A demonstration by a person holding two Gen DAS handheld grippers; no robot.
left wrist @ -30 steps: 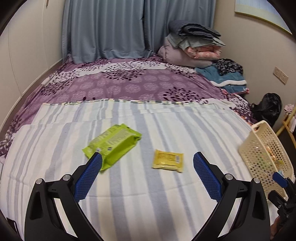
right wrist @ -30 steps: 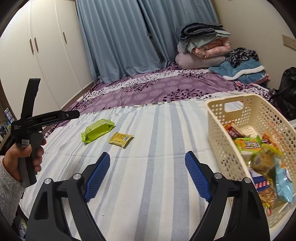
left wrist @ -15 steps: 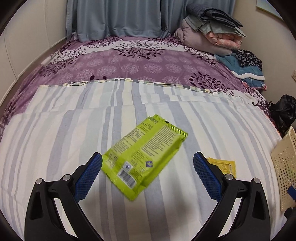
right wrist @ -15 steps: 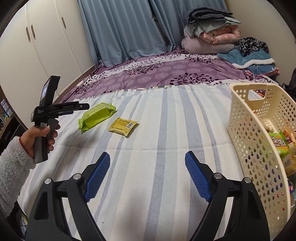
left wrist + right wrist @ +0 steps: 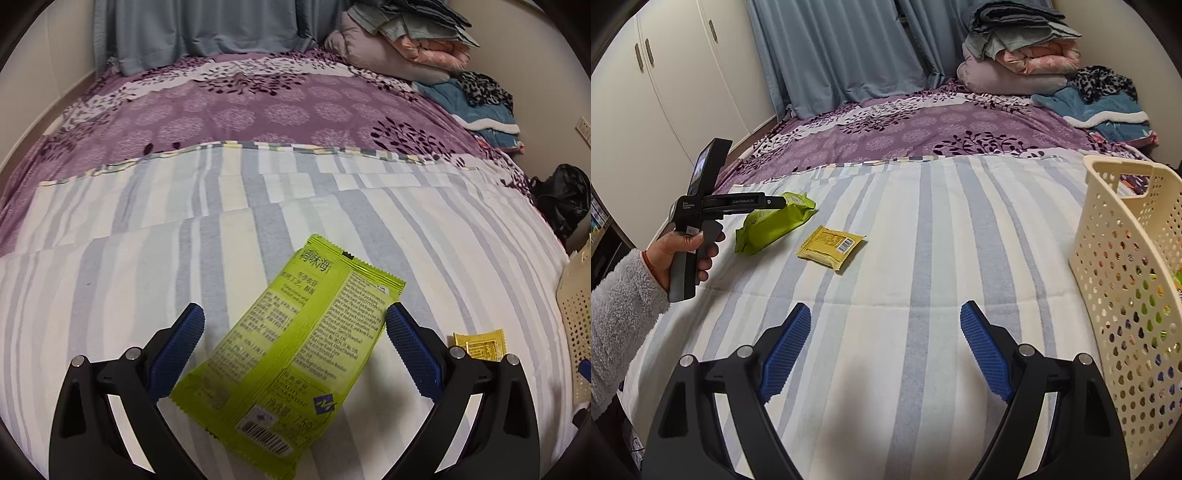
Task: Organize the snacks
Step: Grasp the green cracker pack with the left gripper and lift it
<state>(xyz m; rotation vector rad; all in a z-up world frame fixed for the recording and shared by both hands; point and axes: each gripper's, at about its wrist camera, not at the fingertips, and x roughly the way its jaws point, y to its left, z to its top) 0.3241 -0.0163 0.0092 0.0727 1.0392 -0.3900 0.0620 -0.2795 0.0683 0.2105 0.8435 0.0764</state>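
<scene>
A green snack packet [image 5: 295, 350] lies flat on the striped bedsheet, back side up. My left gripper [image 5: 293, 332] is open, its blue pads either side of the packet and just above it. A small yellow packet [image 5: 480, 345] lies to its right. In the right wrist view the green packet [image 5: 775, 225] and the yellow packet [image 5: 831, 245] lie at the left, with the left gripper [image 5: 775, 201] over the green one. My right gripper [image 5: 884, 339] is open and empty above bare sheet. A cream perforated basket [image 5: 1123, 258] with several snacks stands at the right.
A purple flowered quilt [image 5: 923, 129] covers the far half of the bed. Folded blankets [image 5: 1027, 48] and a blue towel [image 5: 1108, 110] are piled at the far right. White wardrobe doors [image 5: 646, 92] stand left. A black bag [image 5: 561, 199] sits off the bed's right side.
My left gripper has moved forward and down over the green packet, which now lies between its pads. My right gripper has drawn left, away from the basket.
</scene>
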